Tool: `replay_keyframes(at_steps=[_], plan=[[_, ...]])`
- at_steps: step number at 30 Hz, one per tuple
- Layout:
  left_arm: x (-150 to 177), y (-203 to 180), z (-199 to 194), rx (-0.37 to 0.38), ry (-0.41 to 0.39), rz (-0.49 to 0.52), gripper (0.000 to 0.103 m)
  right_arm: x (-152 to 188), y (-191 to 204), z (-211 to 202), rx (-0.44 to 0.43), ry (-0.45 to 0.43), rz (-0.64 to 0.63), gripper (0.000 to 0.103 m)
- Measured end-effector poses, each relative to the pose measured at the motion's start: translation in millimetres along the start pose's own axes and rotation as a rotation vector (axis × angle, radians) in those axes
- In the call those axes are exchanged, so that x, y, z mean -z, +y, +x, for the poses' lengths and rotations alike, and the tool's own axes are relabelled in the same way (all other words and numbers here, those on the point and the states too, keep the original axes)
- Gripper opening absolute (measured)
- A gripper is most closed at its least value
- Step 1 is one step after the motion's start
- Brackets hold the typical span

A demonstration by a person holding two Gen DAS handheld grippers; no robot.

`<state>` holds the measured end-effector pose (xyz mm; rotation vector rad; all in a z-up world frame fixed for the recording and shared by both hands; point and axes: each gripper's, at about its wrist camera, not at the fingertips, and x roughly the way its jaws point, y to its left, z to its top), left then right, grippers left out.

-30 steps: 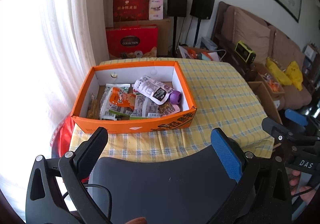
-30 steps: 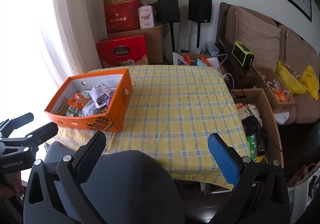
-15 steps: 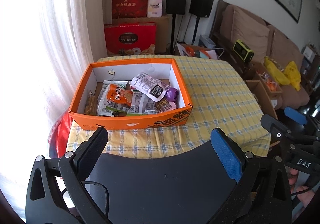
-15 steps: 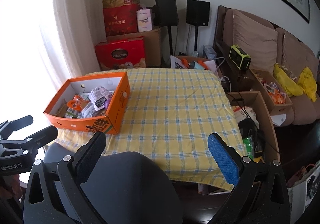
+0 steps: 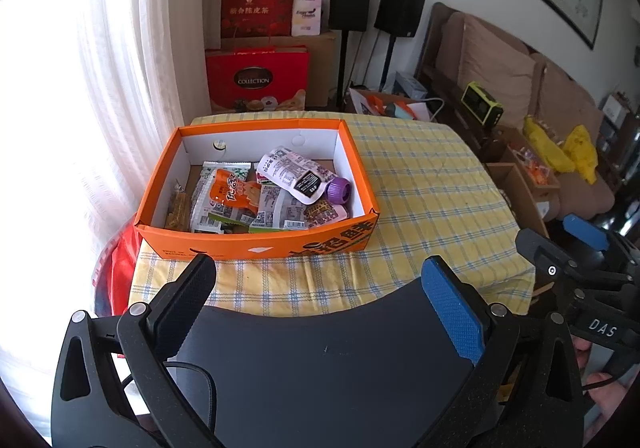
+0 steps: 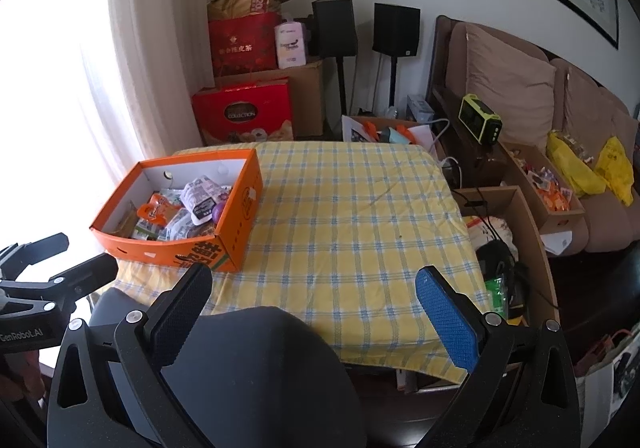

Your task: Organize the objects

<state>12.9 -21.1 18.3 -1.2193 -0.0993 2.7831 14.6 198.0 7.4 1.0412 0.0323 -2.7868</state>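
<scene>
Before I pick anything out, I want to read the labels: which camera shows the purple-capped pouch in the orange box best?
The left wrist view. There the purple-capped pouch lies near the middle of the picture, on top of the other packets in the orange box, label and cap unblocked. The right wrist view shows the same pouch smaller, off to the left, its cap partly hidden behind the box wall.

Orange box (image 5: 256, 248); yellow-blue checked tablecloth (image 5: 432, 184); purple cap (image 5: 338, 190) on white pouch (image 5: 290, 173).

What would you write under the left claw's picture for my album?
Open left claw hovering before an orange box of snack packets on a yellow checked table.
</scene>
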Motion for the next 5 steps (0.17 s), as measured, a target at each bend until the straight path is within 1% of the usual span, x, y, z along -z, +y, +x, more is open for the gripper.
replay_keyframes(at_steps=[5], plan=[[0.7,-0.2,0.3,-0.005,0.004,-0.005,0.103,-0.3,-1.0,0.6,0.000,0.005,0.002,0.103]])
